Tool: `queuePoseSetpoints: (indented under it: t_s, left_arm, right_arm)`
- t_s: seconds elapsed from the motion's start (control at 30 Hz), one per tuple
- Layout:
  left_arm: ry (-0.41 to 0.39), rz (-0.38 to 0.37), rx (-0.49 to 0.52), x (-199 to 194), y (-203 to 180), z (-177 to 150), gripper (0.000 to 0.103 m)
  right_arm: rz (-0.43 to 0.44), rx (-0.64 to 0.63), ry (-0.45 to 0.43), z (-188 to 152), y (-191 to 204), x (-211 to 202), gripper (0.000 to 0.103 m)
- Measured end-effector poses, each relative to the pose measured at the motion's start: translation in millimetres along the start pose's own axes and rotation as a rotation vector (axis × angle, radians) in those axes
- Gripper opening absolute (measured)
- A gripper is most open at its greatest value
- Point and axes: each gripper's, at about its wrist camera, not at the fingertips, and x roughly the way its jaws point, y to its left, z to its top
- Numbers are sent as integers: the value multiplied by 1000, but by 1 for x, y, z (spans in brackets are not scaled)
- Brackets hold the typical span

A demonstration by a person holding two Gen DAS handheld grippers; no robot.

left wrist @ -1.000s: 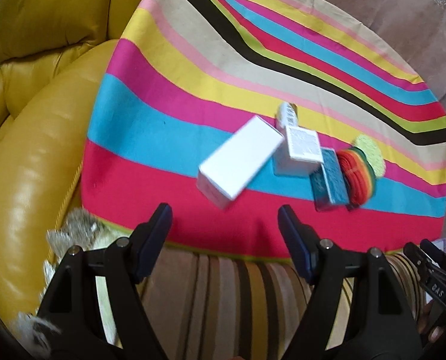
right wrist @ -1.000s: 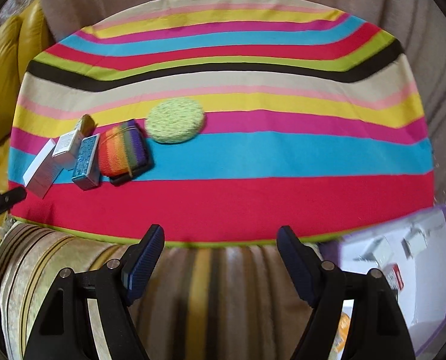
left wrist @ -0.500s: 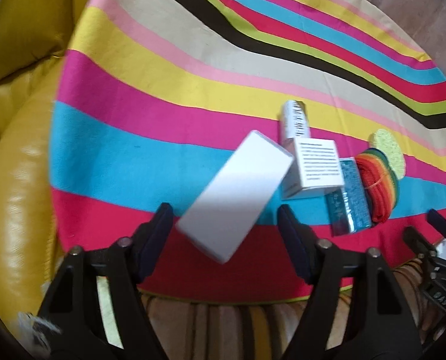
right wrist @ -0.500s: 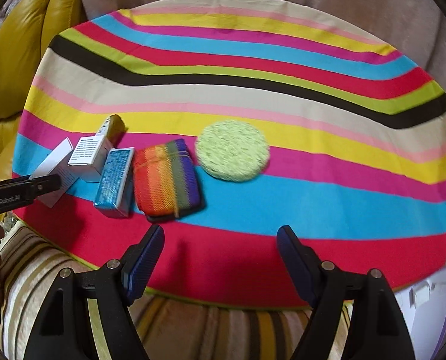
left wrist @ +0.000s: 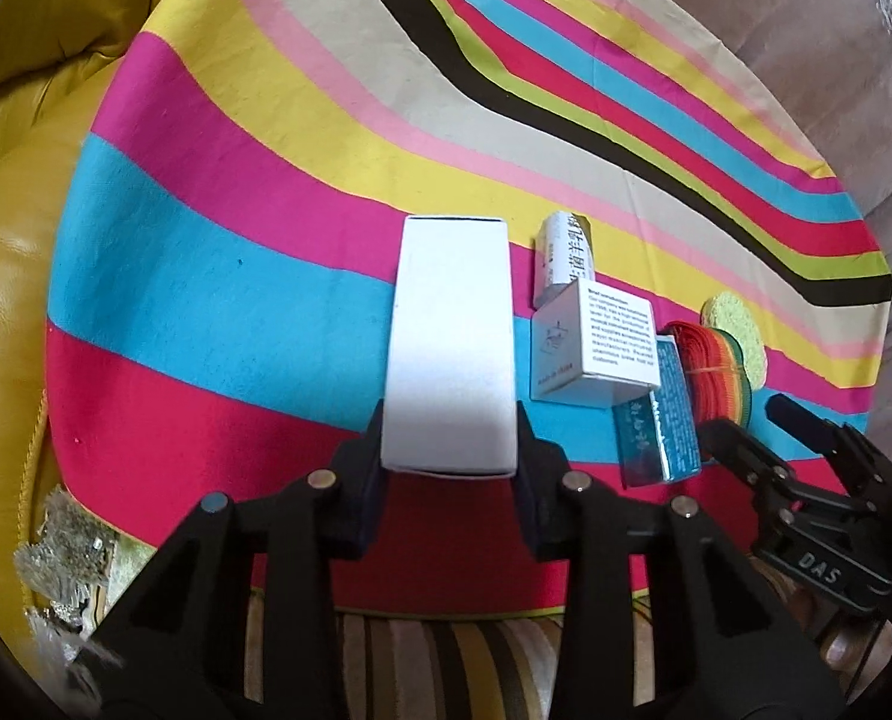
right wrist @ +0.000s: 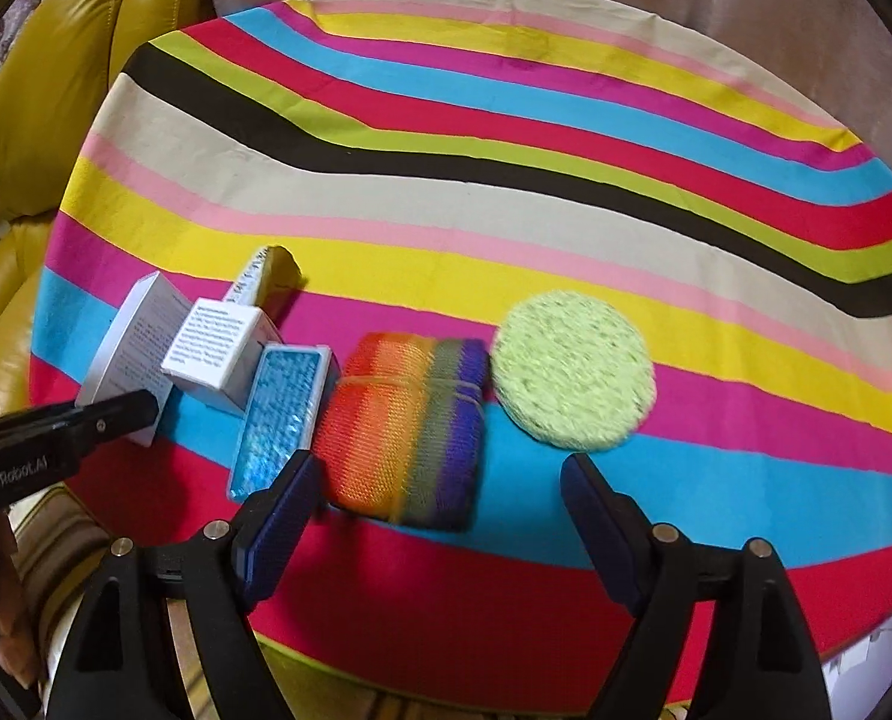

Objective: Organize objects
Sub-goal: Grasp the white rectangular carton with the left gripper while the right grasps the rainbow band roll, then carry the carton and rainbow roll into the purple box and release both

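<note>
On the round striped tablecloth (left wrist: 254, 192) lies a row of objects: a long white box (left wrist: 451, 348), a small printed carton (left wrist: 562, 252), a white cube box with text (left wrist: 616, 339), a blue box (left wrist: 664, 426), a rainbow cloth roll (right wrist: 410, 426) and a green round sponge (right wrist: 571, 369). My left gripper (left wrist: 450, 444) is closing, and its pads press the near end of the long white box from both sides. My right gripper (right wrist: 443, 480) is opening, with nothing between its pads. It hangs just in front of the rainbow roll.
A yellow leather sofa (left wrist: 14, 240) wraps the table's left side. A striped cushion (left wrist: 463, 660) lies below the near table edge. A silvery tinsel heap (left wrist: 68, 552) sits at the lower left. A pale plastic bag (right wrist: 865, 654) shows at the right wrist view's lower right.
The left gripper's jaws came in around the long white box and closed on it; the box went from slanted to straight. The right gripper moved left, up to the rainbow roll.
</note>
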Motion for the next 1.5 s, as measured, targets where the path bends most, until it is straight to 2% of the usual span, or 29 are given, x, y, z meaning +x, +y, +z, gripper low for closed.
queuePoseSetpoints:
  t_s: [0.13,0.53,0.6,0.63,0.67,0.8,0.9,1.03,1.27,1.5]
  left_arm:
    - [-4,-3,1,0,1,0,39]
    - [-22,11,5,5,-5,-2,39]
    - [-36,21,-12,2,-2,-2,39]
    - [-47,27,-20,-1,-1,-2,39]
    - [-63,34,-25,-5,-1,-3,39]
    - [-107,31,-53,-18,-5,-9,39]
    - [-133,27,-53,-29,-13,-17,39]
    - [-151,16,-50,-38,-22,-21,39]
    - [-147,-36,-11,-49,-50,-29,39]
    - [-113,-84,68,-51,-92,-45,39]
  right_arm:
    - [14,8,-7,2,2,0,83]
    - [-27,62,35,14,4,23,83]
    - [-40,48,27,16,9,25,75]
    - [-29,46,23,16,10,24,61]
    - [-2,45,25,15,10,24,61]
    - [5,58,15,10,6,20,61]
    - [44,81,-9,5,-1,11,61]
    - [48,95,-30,0,-2,-1,61]
    - [75,150,-47,-19,-15,-27,61]
    - [51,206,-72,-36,-32,-48,61]
